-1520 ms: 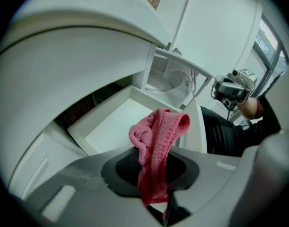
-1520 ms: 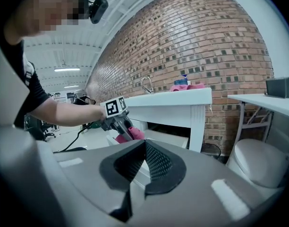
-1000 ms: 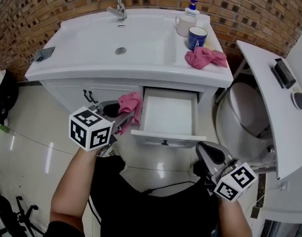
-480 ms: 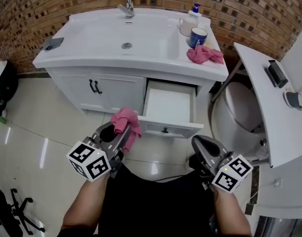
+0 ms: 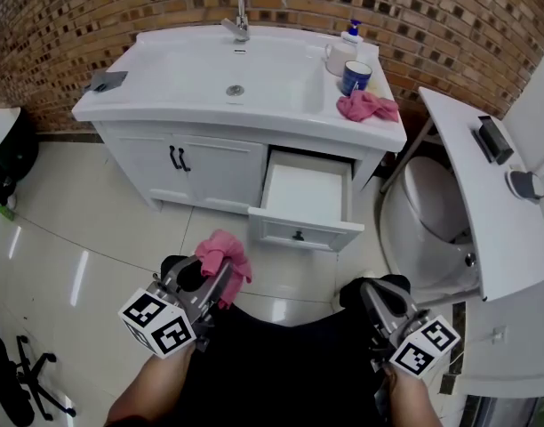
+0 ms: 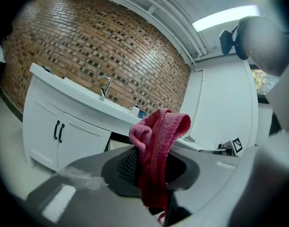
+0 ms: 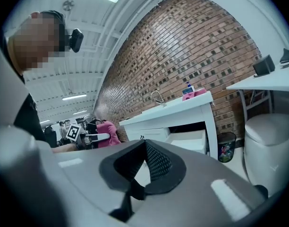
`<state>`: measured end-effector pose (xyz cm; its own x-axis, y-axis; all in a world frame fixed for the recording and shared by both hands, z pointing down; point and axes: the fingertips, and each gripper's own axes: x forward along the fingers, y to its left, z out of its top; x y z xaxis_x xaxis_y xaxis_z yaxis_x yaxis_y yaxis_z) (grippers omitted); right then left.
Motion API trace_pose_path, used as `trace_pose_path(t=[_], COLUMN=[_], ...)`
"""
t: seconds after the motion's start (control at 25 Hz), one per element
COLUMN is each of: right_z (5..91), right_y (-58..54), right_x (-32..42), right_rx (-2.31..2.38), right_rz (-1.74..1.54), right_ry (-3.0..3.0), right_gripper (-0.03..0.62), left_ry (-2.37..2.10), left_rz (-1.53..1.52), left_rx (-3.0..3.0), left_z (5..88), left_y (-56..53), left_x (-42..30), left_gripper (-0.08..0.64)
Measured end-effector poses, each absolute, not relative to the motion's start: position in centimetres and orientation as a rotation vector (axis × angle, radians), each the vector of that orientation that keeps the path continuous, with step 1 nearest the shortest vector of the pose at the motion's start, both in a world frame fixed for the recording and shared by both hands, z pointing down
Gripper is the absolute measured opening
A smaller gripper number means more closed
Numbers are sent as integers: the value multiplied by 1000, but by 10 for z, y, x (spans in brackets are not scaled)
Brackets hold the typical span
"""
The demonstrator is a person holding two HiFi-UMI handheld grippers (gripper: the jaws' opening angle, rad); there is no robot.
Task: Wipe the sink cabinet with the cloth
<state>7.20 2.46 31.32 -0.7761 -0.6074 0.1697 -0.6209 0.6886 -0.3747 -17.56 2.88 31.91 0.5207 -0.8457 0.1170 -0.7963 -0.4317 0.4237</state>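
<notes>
— While the left gripper (image 5: 212, 278) is held low in front of the person, what is in it?
— The cloth (image 5: 224, 256). The jaws pinch its lower part, and the rest bunches up pink above them.
— Where is that against the cabinet (image 5: 210, 163)?
— Well apart from it, out over the floor (image 5: 103, 229), facing the two doors and touching nothing.
— And the right gripper (image 5: 385, 299)?
— Its jaws are pressed together with nothing between them. It sits low at the person's right, near the toilet (image 5: 432, 216).
— The drawer (image 5: 303, 194)?
— Pulled out, just right of the doors.
— Anything on top?
— A second cloth (image 5: 367, 106), also pink, lies right of the basin (image 5: 228, 74), just beside a blue mug (image 5: 355, 76).
</notes>
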Motion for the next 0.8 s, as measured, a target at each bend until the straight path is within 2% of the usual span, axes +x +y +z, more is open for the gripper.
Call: trace_pose_path(t=[0.8], right_z=[318], right_y=[18], right_x=[80], right_rx=[1087], right_rz=[582], right_ry=[-2800], right_gripper=[6], left_ry=[-1316], left_rz=[-162], left_rx=[2371], left_z=[315], left_y=[31], left_x=[-165], left_gripper=[87])
